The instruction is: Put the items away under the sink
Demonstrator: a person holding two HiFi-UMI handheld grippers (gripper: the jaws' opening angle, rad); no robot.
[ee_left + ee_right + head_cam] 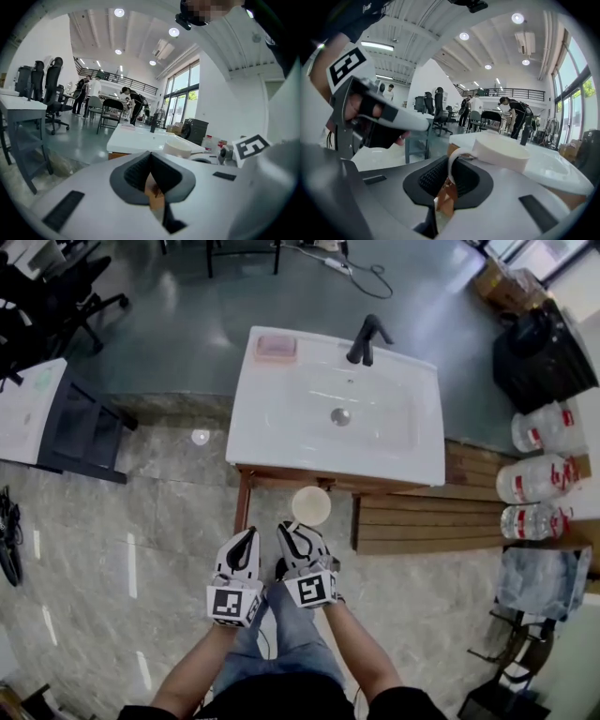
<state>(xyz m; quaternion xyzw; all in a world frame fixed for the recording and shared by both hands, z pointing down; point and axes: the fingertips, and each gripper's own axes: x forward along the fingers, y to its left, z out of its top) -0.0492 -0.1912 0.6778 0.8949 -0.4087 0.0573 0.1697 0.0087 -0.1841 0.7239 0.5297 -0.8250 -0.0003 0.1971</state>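
Currently, the right gripper (449, 183) is clamped on the thin loop handle of a white mug (502, 151). This grip carries the mug's body out at 12 o'clock of the jaws, apparently upright. The left gripper (152, 174) has its jaws pressed together on nothing and sits just beside, at 9 o'clock of the right one, evidently idle. In the head view the mug hangs at the front edge of the white sink (272, 432), above the wooden frame (243, 504) beneath it. Judgement: carrying stage; stowing under the basin is not yet done.
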